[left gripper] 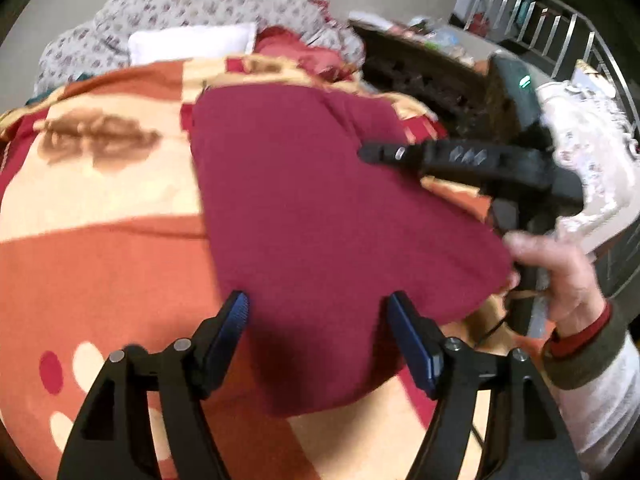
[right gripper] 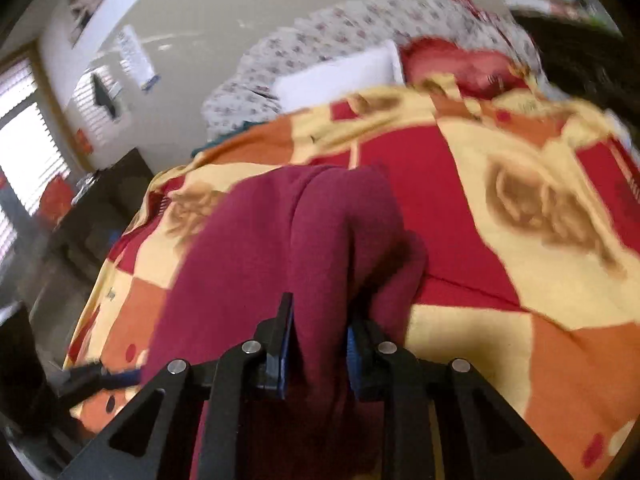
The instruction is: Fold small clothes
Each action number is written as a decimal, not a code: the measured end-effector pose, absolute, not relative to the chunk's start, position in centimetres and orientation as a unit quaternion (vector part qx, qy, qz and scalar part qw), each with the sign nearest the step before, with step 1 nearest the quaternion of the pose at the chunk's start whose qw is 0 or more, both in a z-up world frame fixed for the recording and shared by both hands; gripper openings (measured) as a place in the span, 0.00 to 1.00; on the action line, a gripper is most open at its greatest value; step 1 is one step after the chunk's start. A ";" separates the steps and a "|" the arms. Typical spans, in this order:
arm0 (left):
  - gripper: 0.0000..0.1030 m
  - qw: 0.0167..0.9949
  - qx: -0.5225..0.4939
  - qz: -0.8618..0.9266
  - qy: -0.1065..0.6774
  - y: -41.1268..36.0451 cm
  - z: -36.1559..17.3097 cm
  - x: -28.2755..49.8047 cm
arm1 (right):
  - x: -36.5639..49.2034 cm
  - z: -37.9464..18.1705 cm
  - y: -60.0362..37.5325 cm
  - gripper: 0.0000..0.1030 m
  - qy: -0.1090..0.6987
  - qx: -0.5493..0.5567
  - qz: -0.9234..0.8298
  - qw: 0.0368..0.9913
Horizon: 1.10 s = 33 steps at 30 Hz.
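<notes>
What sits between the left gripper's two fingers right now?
In the left wrist view, the near end of the maroon garment lies between the open left gripper's pads, unpinched.

Soft daylight, motion blur, fisheye-warped dark corners.

Bed (left gripper: 100,264) under orange, red and cream blanket, maroon garment (left gripper: 320,208) at frame centre, white pillow (left gripper: 192,42) at top

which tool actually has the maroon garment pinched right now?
The right tool: its pads are closed on a bunched fold of the maroon garment. The left tool stands wide open over the cloth's near edge, pads not pressing it.
</notes>
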State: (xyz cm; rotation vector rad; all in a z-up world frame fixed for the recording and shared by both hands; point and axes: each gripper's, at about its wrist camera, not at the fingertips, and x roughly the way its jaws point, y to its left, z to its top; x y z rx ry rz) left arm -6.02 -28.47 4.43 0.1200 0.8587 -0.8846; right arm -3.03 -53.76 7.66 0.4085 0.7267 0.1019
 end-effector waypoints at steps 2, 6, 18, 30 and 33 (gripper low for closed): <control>0.69 0.813 0.051 -0.414 0.406 -28.2 4.3 -5.8 | -2.8 7.6 -54.0 0.28 0.345 0.214 0.075 0.911; 0.70 0.823 0.042 -0.412 0.390 -27.4 5.6 -5.3 | -4.5 10.4 -53.9 0.39 0.326 0.189 0.049 0.925; 0.76 0.849 0.068 -0.367 0.375 -29.8 5.0 -2.9 | -0.8 9.4 -49.8 0.36 0.382 0.097 0.039 0.918; 0.78 0.847 0.060 -0.363 0.383 -30.0 4.3 -2.7 | -7.6 11.8 -49.2 0.53 0.362 0.113 0.081 0.922; 0.78 0.848 0.057 -0.361 0.383 -29.9 4.3 -2.8 | -9.3 10.6 -47.7 0.53 0.392 0.079 0.069 0.914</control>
